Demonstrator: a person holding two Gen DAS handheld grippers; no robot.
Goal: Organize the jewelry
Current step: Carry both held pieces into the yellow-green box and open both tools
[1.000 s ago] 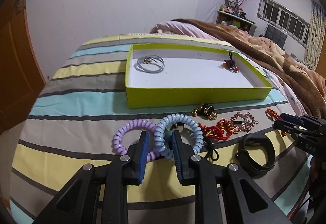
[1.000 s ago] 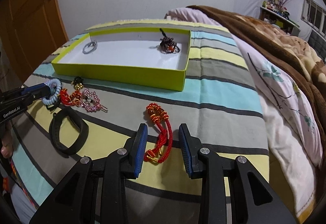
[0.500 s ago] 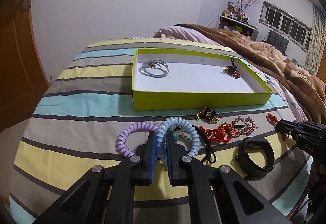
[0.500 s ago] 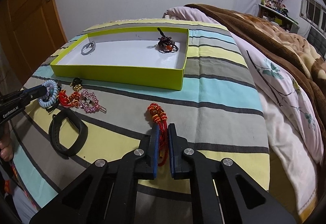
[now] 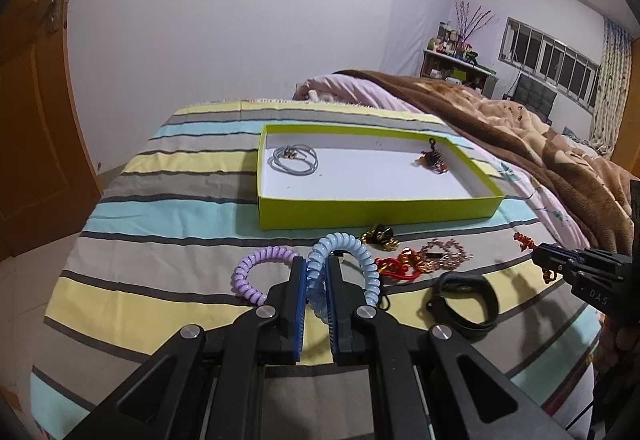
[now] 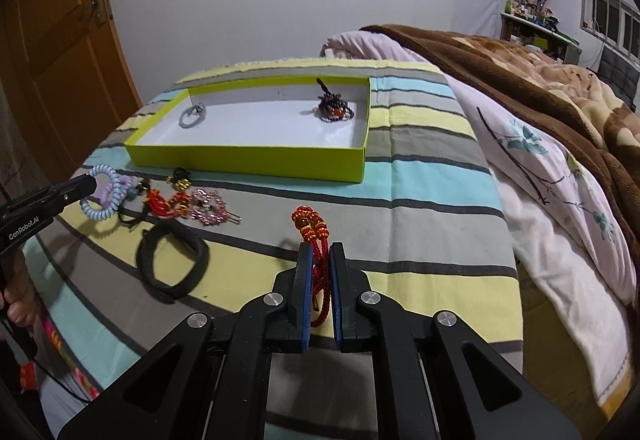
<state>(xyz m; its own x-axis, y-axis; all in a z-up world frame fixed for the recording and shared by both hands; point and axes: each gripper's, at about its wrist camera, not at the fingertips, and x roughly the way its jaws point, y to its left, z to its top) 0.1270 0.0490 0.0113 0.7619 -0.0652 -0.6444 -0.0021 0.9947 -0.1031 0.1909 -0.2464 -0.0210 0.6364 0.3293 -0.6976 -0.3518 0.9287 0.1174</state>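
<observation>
— So which step are they on?

— Both pickups look made, I'd say, and the carrying is what's left. The left gripper is clamped on the pale blue coil band, which stands up between its pads. The right gripper is pinched on the red beaded cord, whose beaded end pokes out past the fingertips.

— How tight are they?

— Nearly closed, both of them. Only the thickness of the band or the cord keeps the pads apart. The blue band looks raised off the striped bedspread; whether the cord's tail has fully cleared the cloth I can't tell.

— And where does it all go?

— Into the lime-green box, I'd guess, straight ahead of both grippers and beyond the loose pile. A grey ring lies in its far-left corner and a dark beaded piece at its far right, with the white floor between them bare.

— What does the next move ask for?

— Lift enough to clear the near wall, go forward over it, then let go above the open floor. The cord dangles, so it may snag on the rim.

— What's still waiting?

— A purple coil band touching the left gripper's left finger, and to its right a gold-and-black piece, a red-and-gold knot, a pink beaded piece and a black band.
</observation>
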